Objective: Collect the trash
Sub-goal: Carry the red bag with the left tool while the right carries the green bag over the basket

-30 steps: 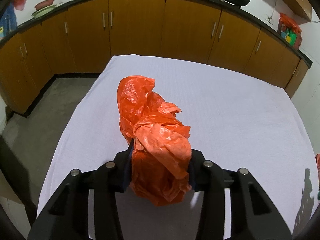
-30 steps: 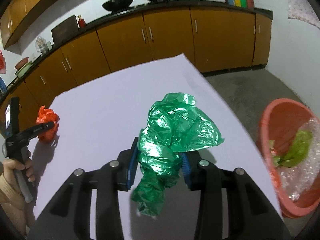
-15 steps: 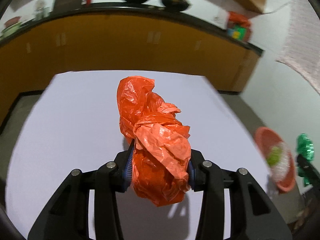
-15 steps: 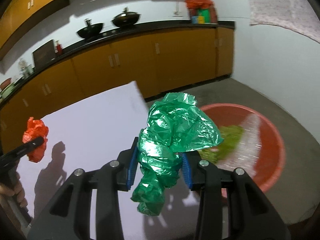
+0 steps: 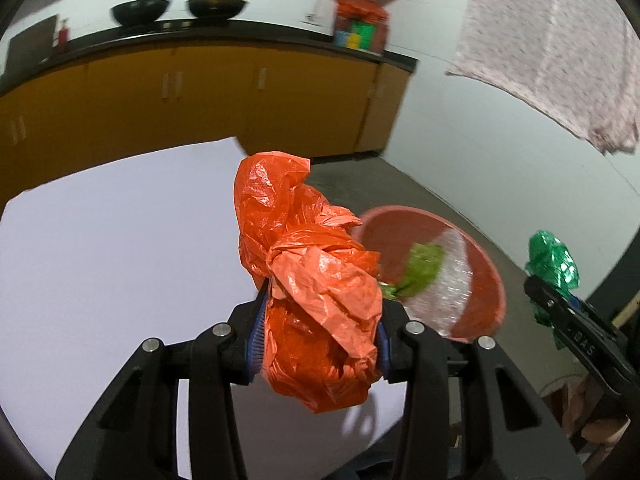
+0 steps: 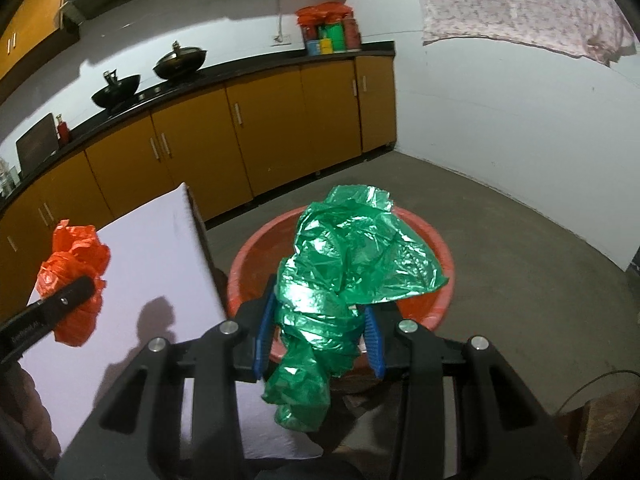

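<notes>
We held the left gripper (image 5: 318,344) with its blue pads pinched on a crumpled orange plastic bag (image 5: 312,296), which bulged up and out between the jaws and hung a little below them. It sat above the near right part of the white-covered table (image 5: 120,260), close to the table's edge. Our right gripper (image 6: 318,340) was likewise clamped on a crumpled green plastic bag (image 6: 344,276), the blue pads pressing its middle while a loose tail drooped beneath. From the right wrist view that green bag hung in front of a red basin (image 6: 440,264) standing on the grey floor (image 6: 520,260) just beside the table's corner; whether the bag was directly over the basin we could not tell. From the left wrist view the basin (image 5: 480,264) already held a piece of light green plastic (image 5: 420,268) and some clear bubble wrap (image 5: 452,280). Each gripper showed in the other's camera: the green bag (image 5: 554,260) at the far right, the orange bag (image 6: 74,272) at the far left over the table (image 6: 160,248). Behind ran yellow-brown cabinets (image 6: 260,136) under a dark counter with two black woks (image 6: 116,94), and a patterned cloth (image 6: 520,4) hung on the white wall.
</notes>
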Action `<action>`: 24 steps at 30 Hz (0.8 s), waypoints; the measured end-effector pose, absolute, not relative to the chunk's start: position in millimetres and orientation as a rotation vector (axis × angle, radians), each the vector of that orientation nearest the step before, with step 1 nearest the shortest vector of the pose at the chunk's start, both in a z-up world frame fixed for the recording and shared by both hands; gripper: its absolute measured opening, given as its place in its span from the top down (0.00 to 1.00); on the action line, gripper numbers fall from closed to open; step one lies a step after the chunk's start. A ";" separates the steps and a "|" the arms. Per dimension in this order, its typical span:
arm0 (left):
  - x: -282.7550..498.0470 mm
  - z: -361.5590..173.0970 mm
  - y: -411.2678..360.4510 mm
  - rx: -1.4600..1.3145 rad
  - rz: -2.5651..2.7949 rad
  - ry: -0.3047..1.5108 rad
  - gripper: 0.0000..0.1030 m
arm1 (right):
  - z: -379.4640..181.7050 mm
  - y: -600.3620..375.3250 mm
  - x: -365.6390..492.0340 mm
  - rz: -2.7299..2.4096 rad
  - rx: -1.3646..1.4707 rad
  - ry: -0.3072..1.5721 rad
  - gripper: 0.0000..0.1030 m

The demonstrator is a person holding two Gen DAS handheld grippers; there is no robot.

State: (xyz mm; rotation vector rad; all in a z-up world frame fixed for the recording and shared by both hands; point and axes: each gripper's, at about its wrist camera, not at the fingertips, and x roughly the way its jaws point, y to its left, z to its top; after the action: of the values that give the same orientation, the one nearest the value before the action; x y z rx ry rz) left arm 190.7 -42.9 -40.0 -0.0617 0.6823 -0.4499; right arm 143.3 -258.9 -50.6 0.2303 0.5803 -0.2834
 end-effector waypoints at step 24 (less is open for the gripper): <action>211.8 -50.6 -128.6 0.084 -0.573 0.710 0.58 | -49.3 -301.5 155.1 -0.385 0.183 0.578 0.63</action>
State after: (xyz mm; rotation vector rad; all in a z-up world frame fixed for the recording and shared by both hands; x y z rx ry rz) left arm 211.8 -128.6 -50.6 0.0840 0.7099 -0.5729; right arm 155.1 -301.5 -49.3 0.1835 0.5784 -0.3850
